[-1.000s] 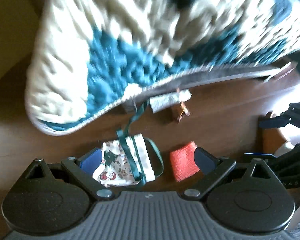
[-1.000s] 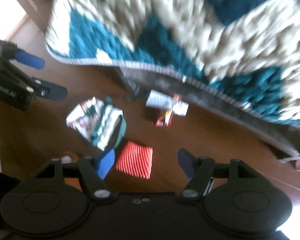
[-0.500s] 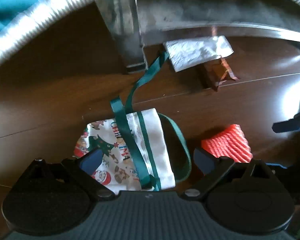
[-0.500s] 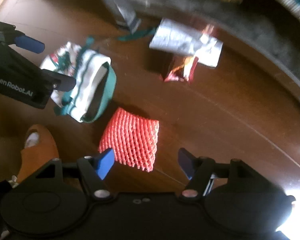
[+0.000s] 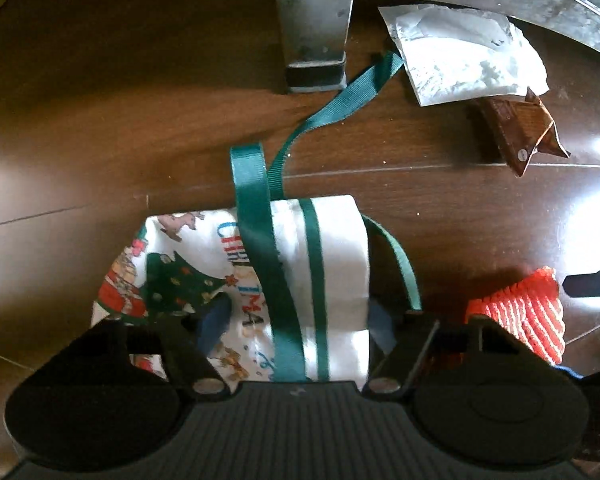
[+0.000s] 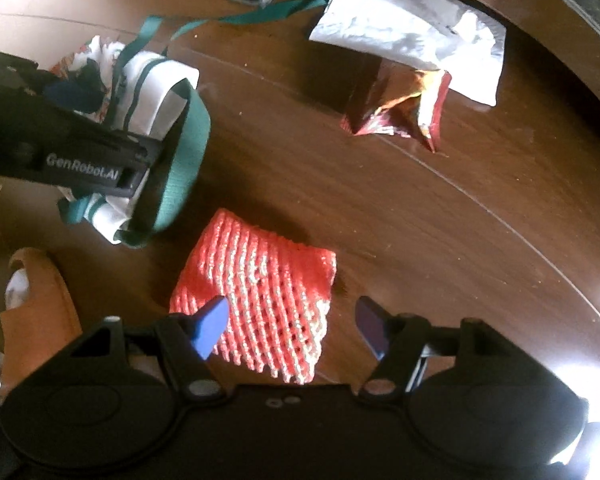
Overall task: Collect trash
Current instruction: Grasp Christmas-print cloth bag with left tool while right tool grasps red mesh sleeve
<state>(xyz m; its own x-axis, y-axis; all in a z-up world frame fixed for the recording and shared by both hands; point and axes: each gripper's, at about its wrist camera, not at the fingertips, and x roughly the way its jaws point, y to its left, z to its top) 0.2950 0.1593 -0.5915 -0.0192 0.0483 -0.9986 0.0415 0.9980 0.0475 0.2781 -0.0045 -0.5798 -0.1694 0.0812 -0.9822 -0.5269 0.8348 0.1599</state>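
Your left gripper [image 5: 296,320] straddles the bag [image 5: 260,280], jaws apart.
Your right gripper [image 6: 292,328] is spread over the red net [image 6: 256,296] on the floor [image 6: 440,240]; only this view shows the orange slipper [image 6: 36,312] and the wrappers' [image 6: 404,80] coloured side.

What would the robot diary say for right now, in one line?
left claw: open over Christmas bag | right claw: open over red net | wrappers: on floor
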